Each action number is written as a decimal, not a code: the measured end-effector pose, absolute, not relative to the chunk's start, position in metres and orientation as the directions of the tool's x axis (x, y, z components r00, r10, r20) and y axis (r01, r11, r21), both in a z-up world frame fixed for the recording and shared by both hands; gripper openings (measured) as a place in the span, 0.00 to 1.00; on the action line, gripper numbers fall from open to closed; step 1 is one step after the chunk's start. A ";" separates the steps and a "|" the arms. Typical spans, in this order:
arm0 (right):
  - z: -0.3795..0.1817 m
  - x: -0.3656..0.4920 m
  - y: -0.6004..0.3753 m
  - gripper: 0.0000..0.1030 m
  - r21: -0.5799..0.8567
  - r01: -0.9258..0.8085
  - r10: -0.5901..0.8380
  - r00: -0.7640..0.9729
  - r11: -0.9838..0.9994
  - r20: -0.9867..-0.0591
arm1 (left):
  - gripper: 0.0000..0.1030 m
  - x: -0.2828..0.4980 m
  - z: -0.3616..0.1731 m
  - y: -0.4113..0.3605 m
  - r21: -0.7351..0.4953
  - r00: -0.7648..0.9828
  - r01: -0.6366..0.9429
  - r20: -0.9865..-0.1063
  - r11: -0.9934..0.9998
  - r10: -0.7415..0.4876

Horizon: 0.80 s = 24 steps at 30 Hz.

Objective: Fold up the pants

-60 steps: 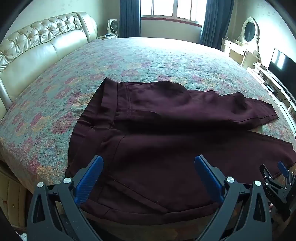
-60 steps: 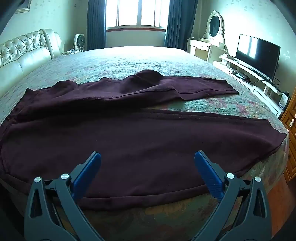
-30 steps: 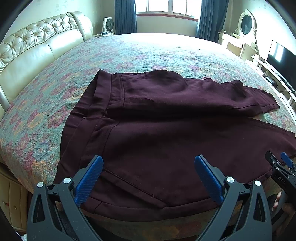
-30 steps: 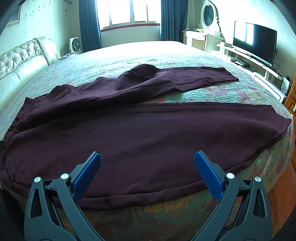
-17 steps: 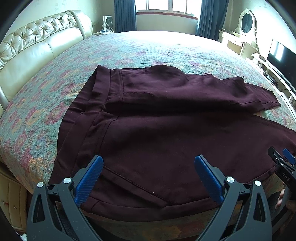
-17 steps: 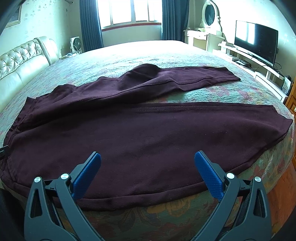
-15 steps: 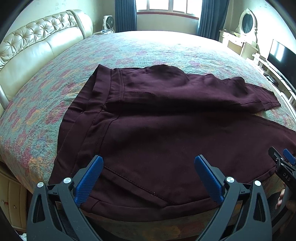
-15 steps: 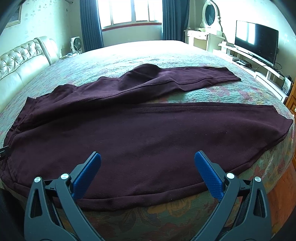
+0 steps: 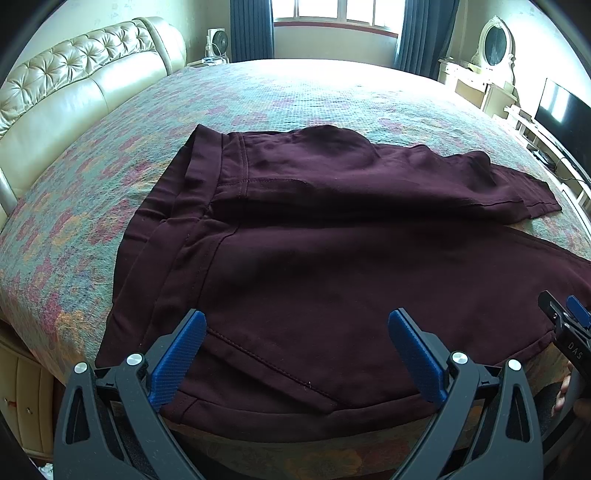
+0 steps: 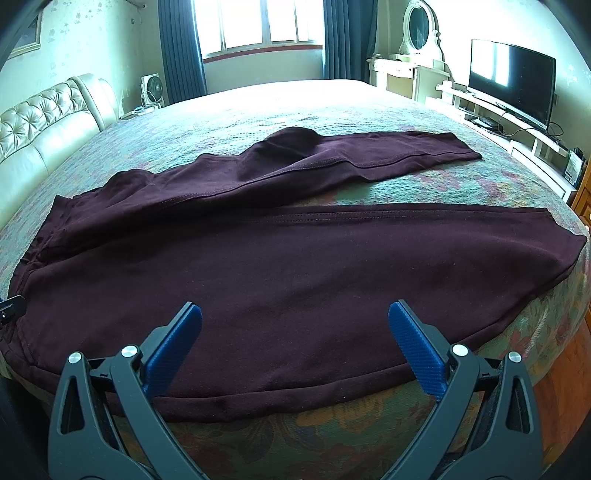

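Left wrist view: the left gripper (image 9: 297,354) hangs at the near edge of the bed (image 9: 314,92), its 2 blue-padded fingers (image 9: 177,358) spread wide with nothing between them. The dark maroon pants (image 9: 332,258) lie flat on the floral bedspread, waistband (image 9: 192,206) toward the tufted cream headboard (image 9: 74,81). The far leg (image 9: 424,181) runs to the right, slightly rumpled; the near leg reaches the mattress edge just below the fingers. At the right border the tip of the right gripper (image 9: 569,325) shows beside the near leg's lower edge — its fingers are apart.

Right wrist view: the right gripper (image 10: 295,350) hovers over the near leg (image 10: 314,288), both fingers (image 10: 413,347) wide apart and empty. The pants span the bed from left to right; the 2 legs diverge toward the cuffs, with a wedge of bedspread (image 10: 424,184) visible between them. The near leg's lower edge drapes just over the mattress side. A television (image 10: 511,81) stands on a low white console well beyond the bed, near a dresser with an oval mirror (image 10: 419,27).
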State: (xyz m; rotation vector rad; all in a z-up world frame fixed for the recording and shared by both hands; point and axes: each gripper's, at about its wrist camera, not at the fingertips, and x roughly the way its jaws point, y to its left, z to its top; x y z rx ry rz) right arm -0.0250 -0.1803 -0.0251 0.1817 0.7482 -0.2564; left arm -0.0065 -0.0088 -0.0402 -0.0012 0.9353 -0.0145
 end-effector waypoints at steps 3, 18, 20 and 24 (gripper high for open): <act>-0.025 -0.025 -0.180 0.98 0.074 0.291 -0.161 0.704 0.954 -0.691 | 0.96 -0.006 -0.041 -0.009 -0.008 0.591 0.012 -0.807 1.000 -0.014; -0.026 -0.023 -0.176 0.98 0.077 0.260 -0.135 0.706 0.962 -0.695 | 0.96 -0.005 -0.044 -0.010 -0.005 0.585 0.018 -0.811 1.000 -0.015; -0.025 -0.023 -0.176 0.98 0.080 0.255 -0.130 0.707 0.964 -0.695 | 0.96 -0.005 -0.044 -0.009 -0.008 0.583 0.017 -0.813 1.000 -0.016; -0.022 -0.021 -0.175 0.98 0.096 0.235 -0.103 0.710 0.967 -0.697 | 0.96 -0.005 -0.044 -0.010 -0.002 0.582 0.018 -0.813 1.000 -0.012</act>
